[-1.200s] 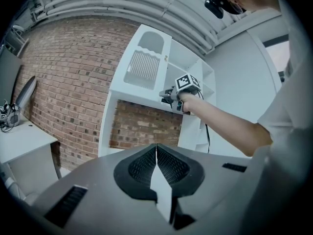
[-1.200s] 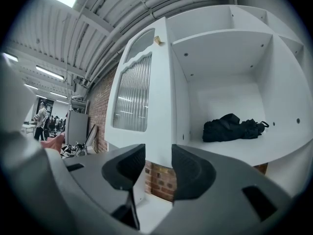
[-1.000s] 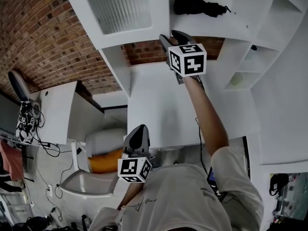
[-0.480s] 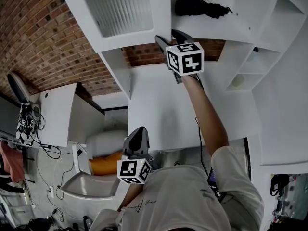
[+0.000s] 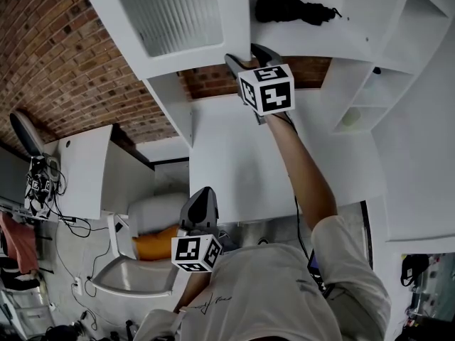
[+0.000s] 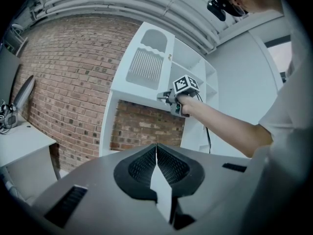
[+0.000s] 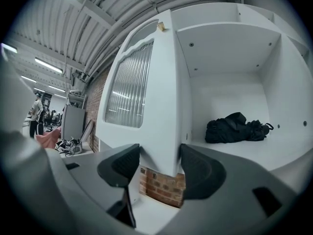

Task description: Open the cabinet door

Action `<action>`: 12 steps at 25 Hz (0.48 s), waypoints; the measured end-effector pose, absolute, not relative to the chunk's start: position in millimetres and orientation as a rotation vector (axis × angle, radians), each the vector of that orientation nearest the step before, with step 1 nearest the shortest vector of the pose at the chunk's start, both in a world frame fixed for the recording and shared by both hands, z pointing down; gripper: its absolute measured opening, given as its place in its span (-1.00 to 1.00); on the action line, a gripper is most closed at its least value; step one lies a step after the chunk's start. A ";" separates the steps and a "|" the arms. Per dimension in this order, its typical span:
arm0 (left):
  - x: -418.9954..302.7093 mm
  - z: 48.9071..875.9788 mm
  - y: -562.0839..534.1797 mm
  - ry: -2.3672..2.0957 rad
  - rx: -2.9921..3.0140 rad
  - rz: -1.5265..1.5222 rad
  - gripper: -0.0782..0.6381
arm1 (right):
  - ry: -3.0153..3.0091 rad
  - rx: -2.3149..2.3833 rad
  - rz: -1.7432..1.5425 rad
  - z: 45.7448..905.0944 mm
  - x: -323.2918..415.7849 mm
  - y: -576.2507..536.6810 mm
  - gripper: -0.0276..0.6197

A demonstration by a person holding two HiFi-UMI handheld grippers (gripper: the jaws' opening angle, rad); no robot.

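Overhead in the head view, the white cabinet door with a ribbed glass panel (image 5: pixel 178 20) stands swung out from the cabinet's upper compartment. A crumpled black cloth bundle (image 5: pixel 291 9) lies there toward the shelf's back edge. The right gripper (image 5: pixel 245 54) sits at the door's lower free corner. The left gripper (image 5: pixel 204 194) hangs low by the person's chest, well apart from the cabinet.

Along the left gripper view, its jaws are pressed together on nothing.

Along the right gripper view, the jaws have just been opening and stand wide. The door's bottom corner is between them but not squeezed. With the compartment exposed, the opening looks done; what remains is drawing the gripper clear.
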State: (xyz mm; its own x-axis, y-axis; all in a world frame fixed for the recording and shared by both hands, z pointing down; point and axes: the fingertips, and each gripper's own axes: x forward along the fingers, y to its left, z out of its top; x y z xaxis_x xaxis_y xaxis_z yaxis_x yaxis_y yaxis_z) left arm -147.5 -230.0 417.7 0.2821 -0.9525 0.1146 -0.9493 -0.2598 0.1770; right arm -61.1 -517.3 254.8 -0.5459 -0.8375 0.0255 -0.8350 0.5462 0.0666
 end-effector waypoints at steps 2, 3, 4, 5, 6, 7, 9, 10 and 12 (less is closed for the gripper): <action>-146.8 417.9 -228.5 -1.764 2.337 -0.035 -0.73 | -2.716 1.476 -0.058 255.4 -60.8 -516.0 -0.15; -146.6 417.4 -227.4 -1.760 2.335 -0.050 -0.73 | -2.718 1.476 -0.048 255.4 -60.3 -515.0 -0.15; -146.6 416.5 -226.2 -1.753 2.334 -0.068 -0.73 | -2.720 1.477 -0.040 255.3 -59.6 -513.9 -0.15; -146.9 415.4 -225.3 -1.746 2.334 -0.080 -0.73 | -2.720 1.478 -0.035 254.8 -59.1 -513.2 -0.15; -147.4 414.5 -224.9 -1.743 2.337 -0.082 -0.73 | -2.719 1.483 -0.033 254.1 -58.7 -512.8 -0.15; -147.9 414.2 -224.7 -1.745 2.340 -0.078 -0.73 | -2.717 1.489 -0.033 253.5 -58.1 -512.3 -0.15; -148.4 414.7 -223.7 -1.750 2.339 -0.074 -0.73 | -2.712 1.503 -0.041 253.5 -55.9 -509.5 -0.15; -148.6 414.7 -223.1 -1.750 2.335 -0.079 -0.73 | -2.712 1.507 -0.048 253.5 -54.4 -506.7 -0.20; -148.4 413.9 -222.3 -1.745 2.325 -0.103 -0.73 | -2.726 1.503 -0.054 252.8 -51.3 -499.0 -0.29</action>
